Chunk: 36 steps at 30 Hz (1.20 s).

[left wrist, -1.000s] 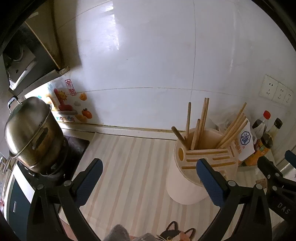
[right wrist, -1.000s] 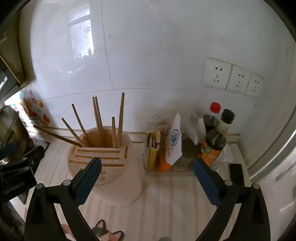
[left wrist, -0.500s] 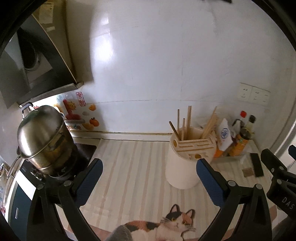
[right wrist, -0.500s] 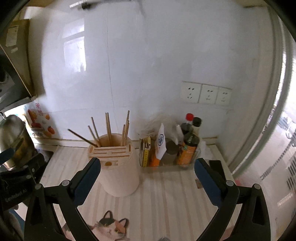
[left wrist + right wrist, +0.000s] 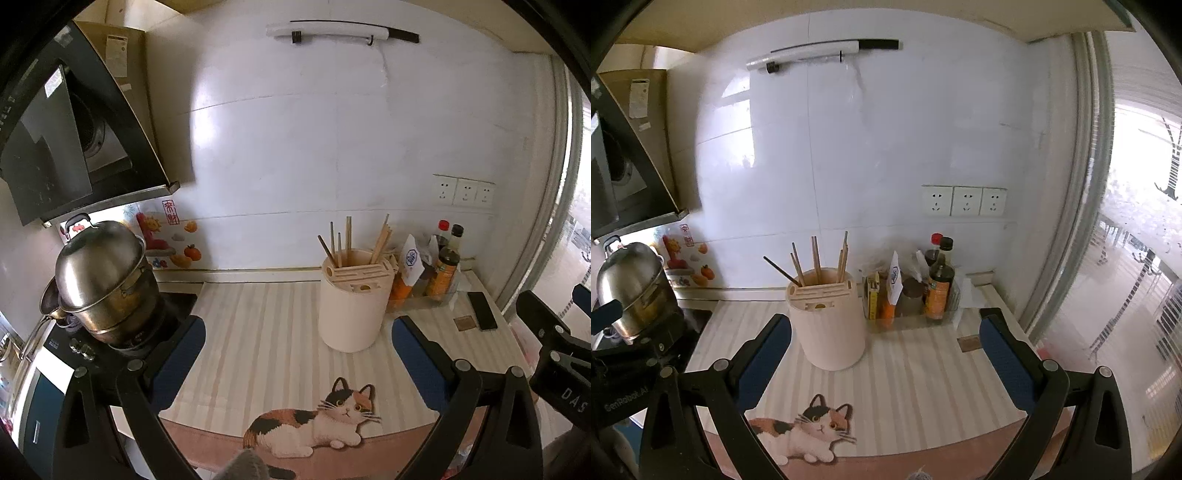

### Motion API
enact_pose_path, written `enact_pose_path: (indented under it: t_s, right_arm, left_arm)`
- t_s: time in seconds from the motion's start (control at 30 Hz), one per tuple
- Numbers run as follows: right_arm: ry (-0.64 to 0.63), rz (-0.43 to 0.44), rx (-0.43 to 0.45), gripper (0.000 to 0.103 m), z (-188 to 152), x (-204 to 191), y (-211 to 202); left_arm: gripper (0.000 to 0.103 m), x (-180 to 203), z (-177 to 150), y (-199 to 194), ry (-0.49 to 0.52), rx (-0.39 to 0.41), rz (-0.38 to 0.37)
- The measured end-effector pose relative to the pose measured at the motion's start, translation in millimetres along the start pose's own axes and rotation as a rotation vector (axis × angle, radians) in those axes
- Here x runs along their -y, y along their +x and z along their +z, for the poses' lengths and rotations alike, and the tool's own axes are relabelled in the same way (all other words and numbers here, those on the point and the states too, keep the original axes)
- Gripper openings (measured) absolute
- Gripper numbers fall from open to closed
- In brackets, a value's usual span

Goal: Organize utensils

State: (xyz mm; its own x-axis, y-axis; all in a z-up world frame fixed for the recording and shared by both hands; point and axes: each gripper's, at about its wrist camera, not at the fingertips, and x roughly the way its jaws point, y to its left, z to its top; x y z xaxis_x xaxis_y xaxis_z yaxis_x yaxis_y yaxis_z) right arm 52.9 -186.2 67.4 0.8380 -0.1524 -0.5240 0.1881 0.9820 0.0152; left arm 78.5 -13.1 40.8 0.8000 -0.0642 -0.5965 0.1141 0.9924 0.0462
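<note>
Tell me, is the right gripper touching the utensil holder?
Apart. The right wrist view shows striped counter between the open right gripper and the utensil holder.

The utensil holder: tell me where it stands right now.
The utensil holder stands on the striped counter mat, right of centre in the left wrist view, with the condiment tray just to its right and the steel pot far left.

Utensil holder (image 5: 354, 306) upright on counter mat (image 5: 266, 332), chopsticks (image 5: 347, 240) standing in it. Tray of bottles (image 5: 923, 291) just right of holder, against wall. Pot (image 5: 103, 280) on stove (image 5: 122, 332) far left. Sockets (image 5: 964, 201) on wall above bottles. Phone (image 5: 482, 310) on counter right of tray.
</note>
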Motion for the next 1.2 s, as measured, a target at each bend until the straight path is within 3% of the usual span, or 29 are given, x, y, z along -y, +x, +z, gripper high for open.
enact_pose_path:
  t_s: [0.4, 0.9, 1.2]
  right_arm:
    - [-0.006, -0.004, 0.0, 0.103, -0.9, 10.4, -13.9]
    - [-0.045, 0.026, -0.041, 0.103, 13.3, 14.9, 1.4]
    - [-0.047, 0.033, -0.054, 0.103, 16.5, 15.6, 6.9]
  left_arm:
    - [0.103, 14.3, -1.8, -6.5, -0.017, -0.014, 0.022]
    - [0.103, 16.5, 6.0, 1.2, -0.05, -0.085, 0.07]
    - [0.103, 17.9, 8.3, 1.2, -0.054, -0.078, 0.083]
